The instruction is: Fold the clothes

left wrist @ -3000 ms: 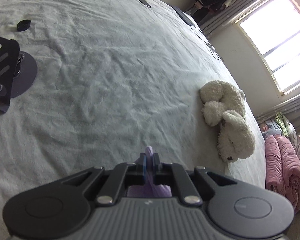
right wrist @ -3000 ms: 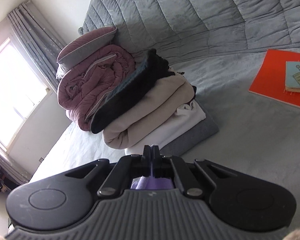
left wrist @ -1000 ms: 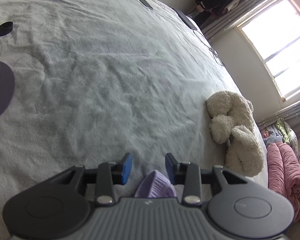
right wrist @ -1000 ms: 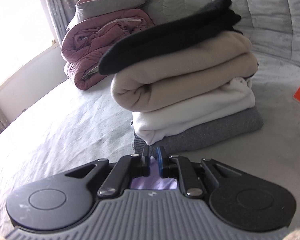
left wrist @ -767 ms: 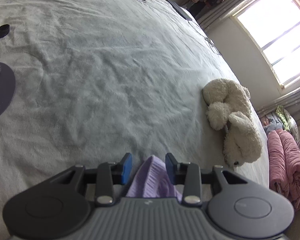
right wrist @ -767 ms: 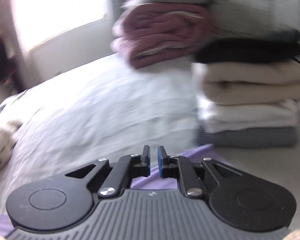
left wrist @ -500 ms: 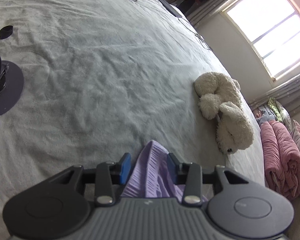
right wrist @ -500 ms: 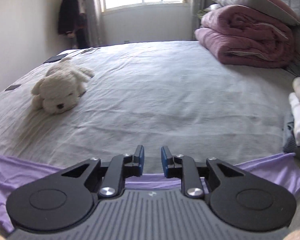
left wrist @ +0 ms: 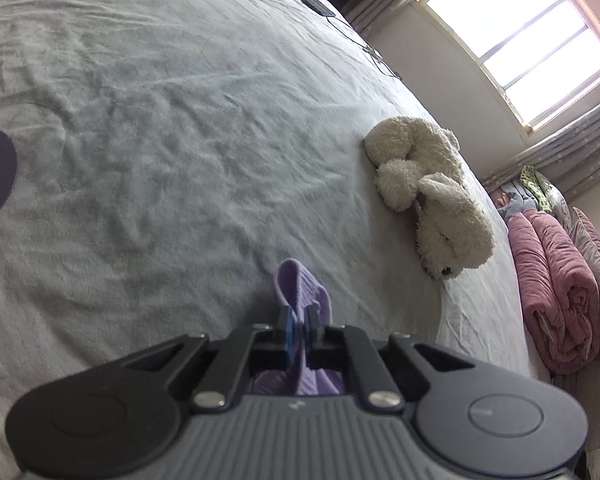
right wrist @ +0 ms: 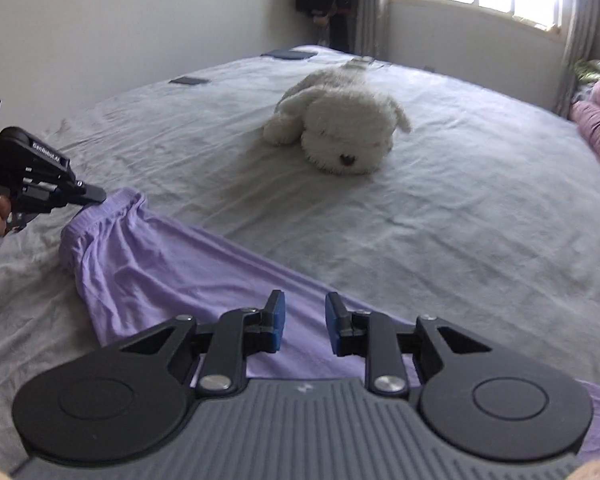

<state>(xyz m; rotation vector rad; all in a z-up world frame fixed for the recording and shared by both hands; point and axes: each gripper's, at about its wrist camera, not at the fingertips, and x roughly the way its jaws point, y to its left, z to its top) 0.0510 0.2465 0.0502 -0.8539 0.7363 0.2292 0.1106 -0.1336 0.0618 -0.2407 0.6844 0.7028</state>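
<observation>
Left gripper (left wrist: 299, 319) pinches lilac garment (right wrist: 188, 268), rest hidden behind body; right gripper (right wrist: 303, 322) agape.

Black hand-held gripper (right wrist: 303, 322), blue pads (right wrist: 278, 320), silver screws

— What colours did you have in front of you?

— My left gripper (left wrist: 298, 320) was black with blue pads, same as my right gripper (right wrist: 303, 322). The garment (right wrist: 188, 268) was plain lilac, no print.

— And the bed?

— A pale grey sheet (left wrist: 160, 120), unpatterned. The plush dog (right wrist: 340, 128) was cream-white with a dark nose. The rolled quilt (left wrist: 556, 292) was dusty pink, and the curtains (left wrist: 568, 160) were grey with a faint small print.
</observation>
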